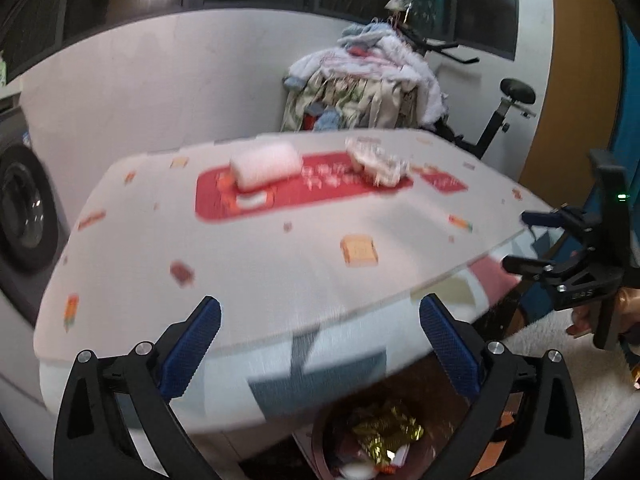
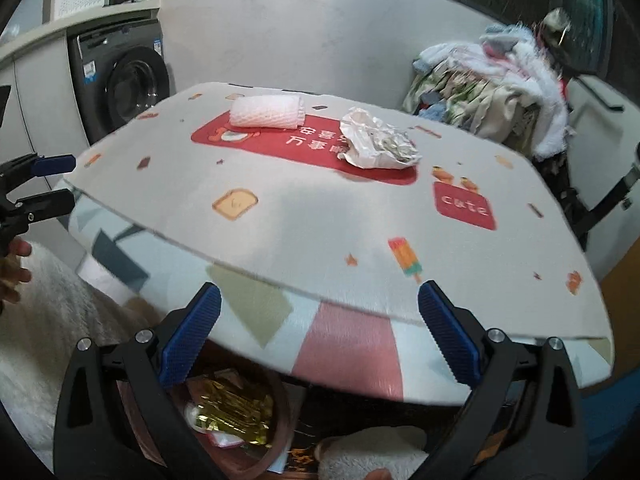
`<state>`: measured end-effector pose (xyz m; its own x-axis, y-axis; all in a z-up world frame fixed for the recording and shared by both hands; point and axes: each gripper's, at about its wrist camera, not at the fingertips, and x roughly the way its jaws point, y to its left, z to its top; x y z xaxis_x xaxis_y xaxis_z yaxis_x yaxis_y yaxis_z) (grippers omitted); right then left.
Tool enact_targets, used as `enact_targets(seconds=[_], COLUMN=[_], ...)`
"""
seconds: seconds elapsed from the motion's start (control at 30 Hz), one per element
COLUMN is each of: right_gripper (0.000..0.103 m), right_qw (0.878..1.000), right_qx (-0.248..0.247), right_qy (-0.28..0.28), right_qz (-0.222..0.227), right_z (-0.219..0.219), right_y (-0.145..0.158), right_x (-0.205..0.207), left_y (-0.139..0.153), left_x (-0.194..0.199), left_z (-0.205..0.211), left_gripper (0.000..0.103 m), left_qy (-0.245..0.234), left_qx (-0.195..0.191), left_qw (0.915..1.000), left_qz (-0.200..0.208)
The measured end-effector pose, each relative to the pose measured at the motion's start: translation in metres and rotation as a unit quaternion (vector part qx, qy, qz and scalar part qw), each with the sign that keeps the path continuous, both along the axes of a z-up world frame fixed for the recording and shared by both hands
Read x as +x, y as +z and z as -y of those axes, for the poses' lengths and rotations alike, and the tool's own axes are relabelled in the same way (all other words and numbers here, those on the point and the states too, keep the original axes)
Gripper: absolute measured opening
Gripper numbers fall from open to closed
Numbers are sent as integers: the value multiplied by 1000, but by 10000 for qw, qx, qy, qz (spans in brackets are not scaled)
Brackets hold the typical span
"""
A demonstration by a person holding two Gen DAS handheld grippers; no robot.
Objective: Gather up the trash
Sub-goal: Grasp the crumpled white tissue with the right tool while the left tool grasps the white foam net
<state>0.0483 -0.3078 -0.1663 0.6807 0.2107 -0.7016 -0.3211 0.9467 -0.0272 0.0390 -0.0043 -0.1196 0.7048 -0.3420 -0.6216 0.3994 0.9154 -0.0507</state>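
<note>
A crumpled white and silver wrapper (image 2: pixel 378 142) lies on the far part of the table mat (image 2: pixel 320 216); it also shows in the left wrist view (image 1: pixel 376 158). A brown trash bin (image 2: pixel 276 408) with gold foil trash (image 2: pixel 232 408) inside stands on the floor under the near table edge; the left wrist view shows the bin (image 1: pixel 320 432) too. My left gripper (image 1: pixel 320 344) is open and empty, above the bin at the table's front edge. My right gripper (image 2: pixel 320 332) is open and empty, at the near table edge.
A rolled white towel (image 2: pixel 266 111) lies on the red mat at the back. A washing machine (image 2: pixel 128 88) stands at the left. A heap of clothes (image 2: pixel 492 92) on an exercise bike stands behind the table. A white fluffy rug (image 2: pixel 48 320) covers the floor.
</note>
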Motion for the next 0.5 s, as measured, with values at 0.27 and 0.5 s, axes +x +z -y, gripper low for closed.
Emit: enact_targets(seconds=[0.27, 0.5], right_gripper=[97, 97], right_qw=[9944, 9982], right_qx=[885, 294], right_qy=[14, -429], right_qz=[-571, -291], right_z=[11, -1], right_y=[8, 4], right_x=[93, 176], left_y=[22, 10], left_x=[63, 131], left_z=[-10, -20], left_gripper=[97, 97], left_qy=[3, 124], left_qx=[70, 154], left_qw=[9997, 9996], left_qz=[217, -197])
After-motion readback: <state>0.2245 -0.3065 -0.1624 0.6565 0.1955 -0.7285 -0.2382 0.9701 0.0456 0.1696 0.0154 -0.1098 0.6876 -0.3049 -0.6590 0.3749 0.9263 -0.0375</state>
